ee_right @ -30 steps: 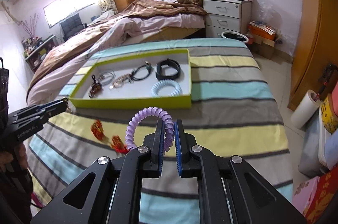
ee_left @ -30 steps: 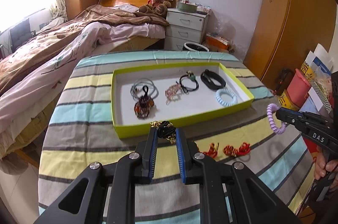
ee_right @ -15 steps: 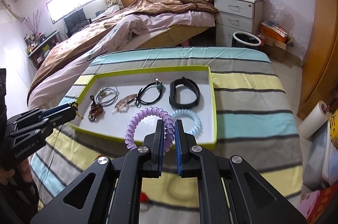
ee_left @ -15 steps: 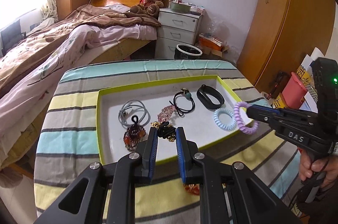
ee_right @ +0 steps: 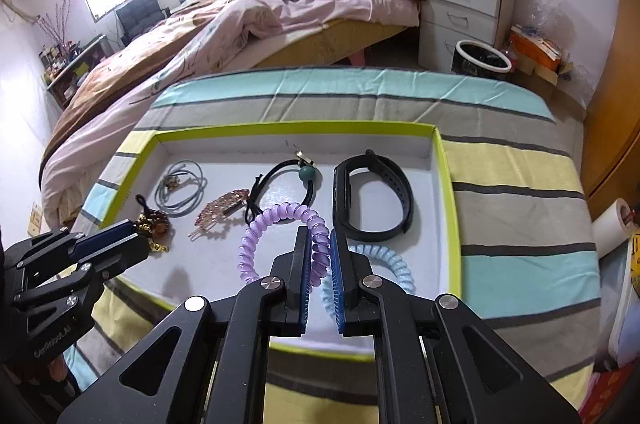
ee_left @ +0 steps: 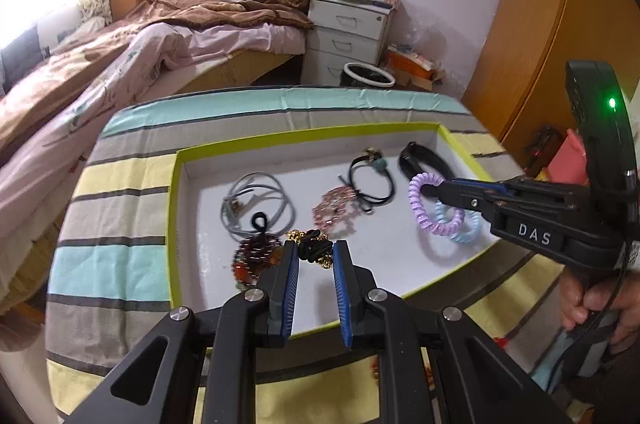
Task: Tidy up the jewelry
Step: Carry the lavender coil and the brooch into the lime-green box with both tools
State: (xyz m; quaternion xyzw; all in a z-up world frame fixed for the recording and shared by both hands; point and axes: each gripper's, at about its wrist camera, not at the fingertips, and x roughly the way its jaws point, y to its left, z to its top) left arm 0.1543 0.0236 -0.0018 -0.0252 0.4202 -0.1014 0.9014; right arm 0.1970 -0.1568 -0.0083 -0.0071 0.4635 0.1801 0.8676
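Note:
A green-rimmed white tray lies on the striped table. My left gripper is shut on a black-and-gold ornament, over the tray's near left part, beside a dark red beaded piece. My right gripper is shut on a purple coil hair tie and hangs above a light blue coil tie at the tray's near right. In the left wrist view the right gripper comes in from the right with the purple coil. In the right wrist view the left gripper sits at the tray's left.
The tray also holds a grey cord loop, a pink hair clip, a black tie with a green bead and a black wristband. A bed lies beyond the table. A nightstand and a bin stand behind it.
Both grippers have moved forward from over the cloth in front of the tray to above the tray, each still carrying its piece. The red pieces on the cloth have slipped under the left gripper.

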